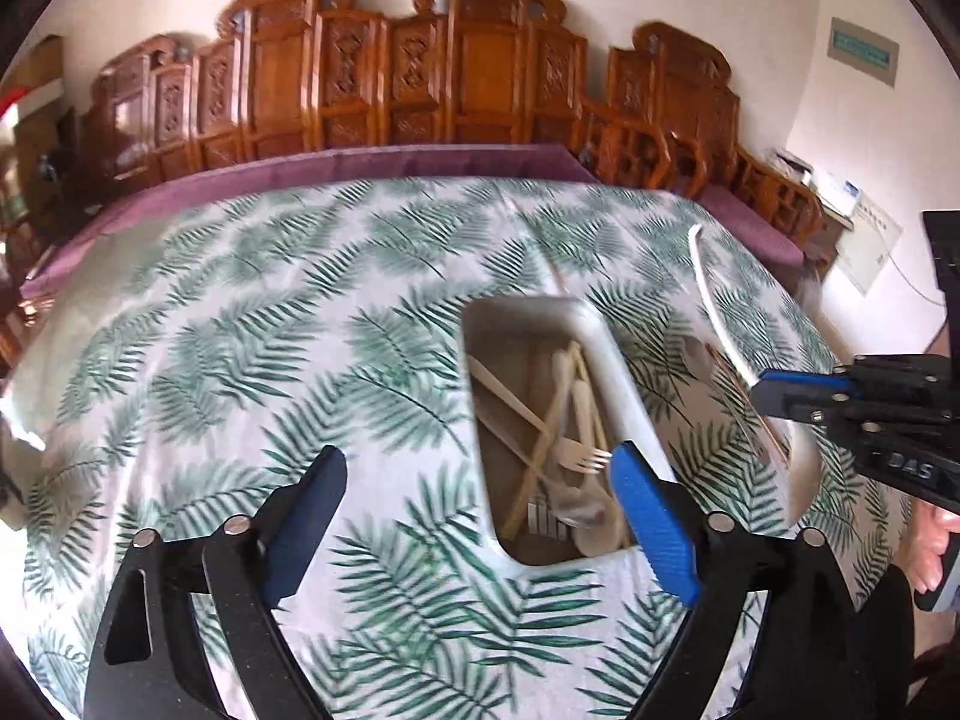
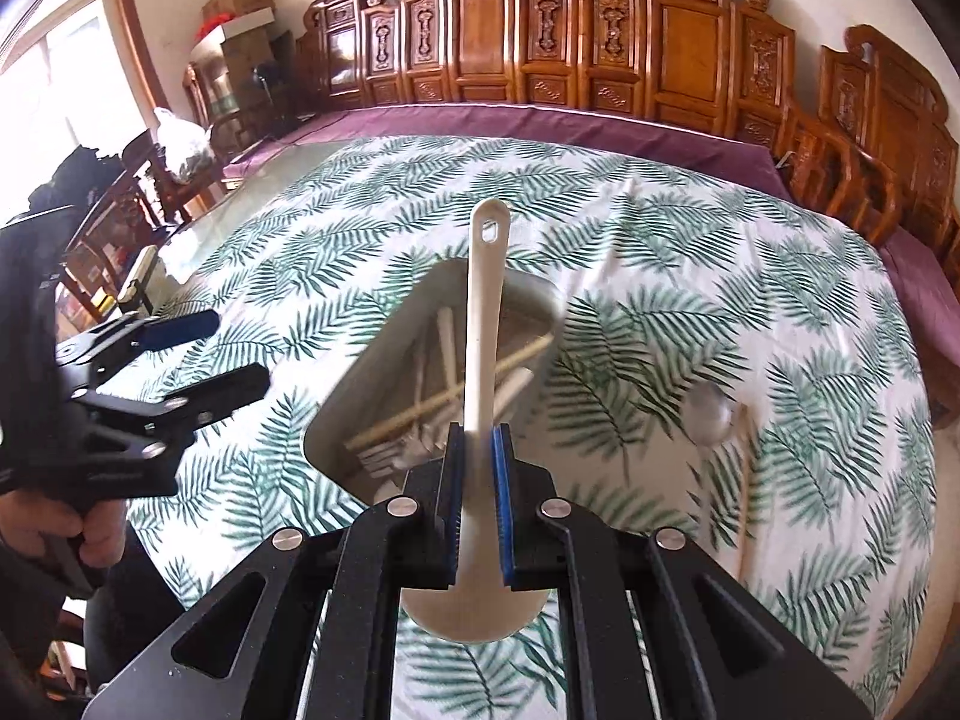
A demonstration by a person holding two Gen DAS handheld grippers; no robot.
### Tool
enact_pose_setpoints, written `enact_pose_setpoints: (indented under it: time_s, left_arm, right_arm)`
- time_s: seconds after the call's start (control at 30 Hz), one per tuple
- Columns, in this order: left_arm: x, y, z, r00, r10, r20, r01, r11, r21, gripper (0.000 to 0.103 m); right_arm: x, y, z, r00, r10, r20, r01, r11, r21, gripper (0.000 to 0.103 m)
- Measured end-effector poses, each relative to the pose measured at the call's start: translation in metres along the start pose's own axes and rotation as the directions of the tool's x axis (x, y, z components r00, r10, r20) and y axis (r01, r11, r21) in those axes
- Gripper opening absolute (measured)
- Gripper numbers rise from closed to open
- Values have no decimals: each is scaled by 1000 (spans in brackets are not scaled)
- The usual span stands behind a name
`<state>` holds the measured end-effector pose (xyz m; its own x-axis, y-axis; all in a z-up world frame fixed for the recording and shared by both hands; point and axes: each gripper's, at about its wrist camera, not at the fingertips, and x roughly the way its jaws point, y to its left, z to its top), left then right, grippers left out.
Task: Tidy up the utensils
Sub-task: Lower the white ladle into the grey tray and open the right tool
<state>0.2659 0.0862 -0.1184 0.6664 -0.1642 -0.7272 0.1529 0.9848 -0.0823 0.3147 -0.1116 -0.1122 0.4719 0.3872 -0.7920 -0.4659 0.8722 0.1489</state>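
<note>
Ladle: white plastic ladle [image 2: 483, 324] is clamped in the right gripper [image 2: 477, 480] just above the bowl end, handle pointing forward out over the tray. Grabbing it near the heavy end probably keeps it from swinging.
Tray: pale rectangular tray [image 1: 624, 372] sits on the surface, already loaded with wooden chopsticks [image 1: 540, 450], a wooden fork [image 1: 579, 456] and some pale spoons all crisscrossed. Looks like this is where everything is meant to end up.
Right gripper: closed tight on the ladle, held up off the cloth, with the handle lined up along the tray's long side, so my guess is it's about to drop in lengthwise.
Left gripper: left gripper [image 1: 480, 516] is wide open and holding nothing, hovering near the tray's close end. Probably parked there to stay out of the way or to steady the tray.
Leftovers: a metal spoon [image 2: 711, 411] lies on the cloth just right of the tray, with what looks like a thin wooden stick beside it, too blurry to say for sure.
Surface: leaf-print tablecloth [image 1: 240, 330] over the whole thing, with carved wooden chairs [image 1: 456, 60] lined up behind.
</note>
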Motion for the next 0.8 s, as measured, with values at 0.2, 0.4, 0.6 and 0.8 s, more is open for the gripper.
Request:
enact_pose_setpoints:
  time_s: [0.2,0.4,0.6,0.8]
  left_arm:
    - [-16,19,0,999,31,41,-30,999,-11,94]
    - [-26,32,-3,997,57,61,-56,998,-25,95]
    - [-32,44,-4,995,70,65,-69,997,-22,95]
    - [-37,49,-5,995,78,69,-76,997,-31,95]
  right_arm:
    - [24,14,19,999,32,-12,-32,999,8,11]
    - [51,18,32,999,38,-32,-37,999,34,11]
    - [78,19,34,997,20,-77,-16,999,48,11]
    - [98,15,27,991,6,-132,3,998,64,13]
